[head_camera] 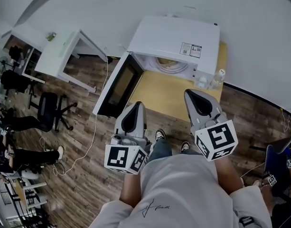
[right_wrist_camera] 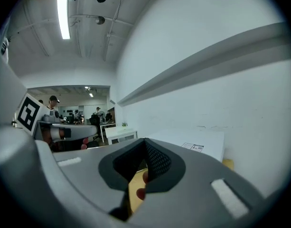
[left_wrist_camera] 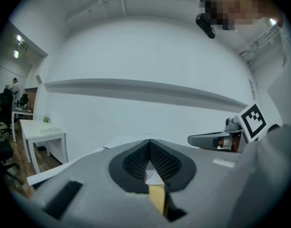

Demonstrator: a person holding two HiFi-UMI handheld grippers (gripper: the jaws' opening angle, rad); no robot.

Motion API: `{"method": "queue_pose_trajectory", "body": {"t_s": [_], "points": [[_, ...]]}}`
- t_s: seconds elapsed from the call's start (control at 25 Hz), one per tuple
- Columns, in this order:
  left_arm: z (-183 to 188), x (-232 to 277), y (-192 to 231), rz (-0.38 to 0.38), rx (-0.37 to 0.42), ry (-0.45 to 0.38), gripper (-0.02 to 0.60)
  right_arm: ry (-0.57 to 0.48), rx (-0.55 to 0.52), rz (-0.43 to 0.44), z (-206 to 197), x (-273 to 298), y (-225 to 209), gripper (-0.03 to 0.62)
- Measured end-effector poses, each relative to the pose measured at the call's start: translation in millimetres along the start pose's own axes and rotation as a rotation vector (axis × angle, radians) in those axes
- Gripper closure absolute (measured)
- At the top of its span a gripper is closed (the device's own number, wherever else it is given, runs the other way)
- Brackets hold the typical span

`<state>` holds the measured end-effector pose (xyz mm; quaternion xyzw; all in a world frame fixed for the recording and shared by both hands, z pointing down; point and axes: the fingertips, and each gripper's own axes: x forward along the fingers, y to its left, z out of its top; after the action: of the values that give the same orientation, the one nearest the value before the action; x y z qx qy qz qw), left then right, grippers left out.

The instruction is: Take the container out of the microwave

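- The container (head_camera: 173, 66) sits inside the microwave (head_camera: 176, 37) at the far side of the yellow worktop (head_camera: 157, 94). The door (head_camera: 117, 85) stands open to the left.
- On the left gripper (head_camera: 136, 104) and the right gripper (head_camera: 192, 94), I find the fingers pressed together and empty, well short of the cavity.
- My judgement: spread the fingers before entry, go in level, grip the rim squarely and keep clear of the door.

Smooth white microwave (head_camera: 176, 42), matt wooden tabletop (head_camera: 159, 93), wood-plank floor (head_camera: 86, 186)
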<state>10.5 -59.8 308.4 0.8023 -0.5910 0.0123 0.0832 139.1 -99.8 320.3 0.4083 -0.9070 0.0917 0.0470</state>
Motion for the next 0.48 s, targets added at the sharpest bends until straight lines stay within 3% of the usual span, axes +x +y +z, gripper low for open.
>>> {"method": "queue_pose_trajectory", "body": {"t_s": [0.48], "points": [[20,41,65,-0.207,-0.014,0.011,0.581,0.043,-0.019,-0.121,2,75,23,0.583]]}}
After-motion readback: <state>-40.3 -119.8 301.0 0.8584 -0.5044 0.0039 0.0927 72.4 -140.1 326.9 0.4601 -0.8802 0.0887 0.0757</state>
